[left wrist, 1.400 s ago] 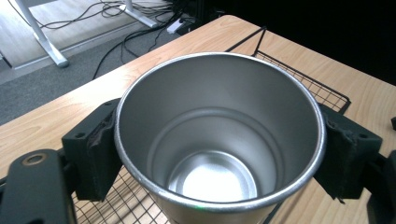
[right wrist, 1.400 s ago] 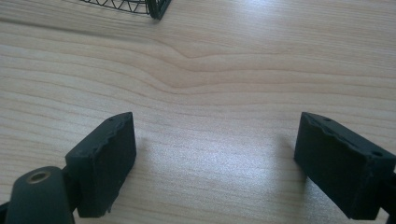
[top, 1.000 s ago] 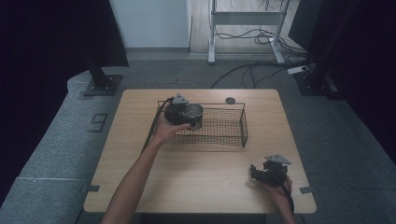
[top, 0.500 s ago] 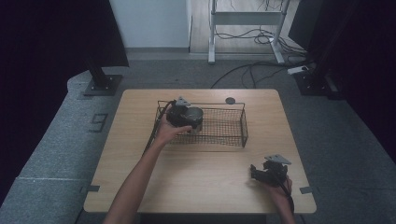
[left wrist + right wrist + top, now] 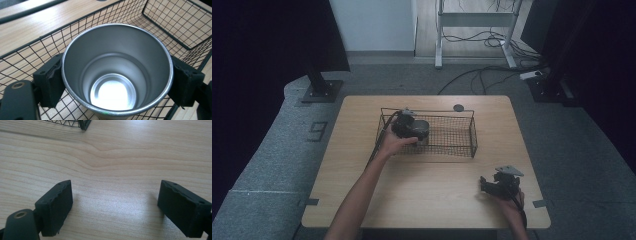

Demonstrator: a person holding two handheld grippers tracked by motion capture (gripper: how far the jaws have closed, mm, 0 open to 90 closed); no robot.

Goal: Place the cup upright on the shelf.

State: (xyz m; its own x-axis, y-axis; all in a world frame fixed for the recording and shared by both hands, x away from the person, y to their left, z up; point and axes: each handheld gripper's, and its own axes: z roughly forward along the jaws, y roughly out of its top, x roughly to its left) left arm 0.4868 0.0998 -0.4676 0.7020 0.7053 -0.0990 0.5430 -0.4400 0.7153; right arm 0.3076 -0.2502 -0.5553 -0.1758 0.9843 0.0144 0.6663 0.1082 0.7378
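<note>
A shiny steel cup (image 5: 116, 72) stands upright between my left gripper's two black pads (image 5: 52, 82), which press on its sides. In the high view the left gripper (image 5: 409, 129) holds that cup (image 5: 420, 129) inside the left end of the black wire basket (image 5: 462, 145). My right gripper (image 5: 492, 186) rests low over the table's near right corner, jaws wide apart. In the right gripper view its pads (image 5: 56, 206) frame bare wood and nothing lies between them.
The wooden table (image 5: 437, 200) carries the basket across its middle. A small dark round disc (image 5: 458, 107) lies behind the basket near the far edge. A corner of the basket (image 5: 82, 125) sits ahead of the right gripper.
My left hand has come down with the cup, lowering it into the basket's left end. The right hand has stayed put.
</note>
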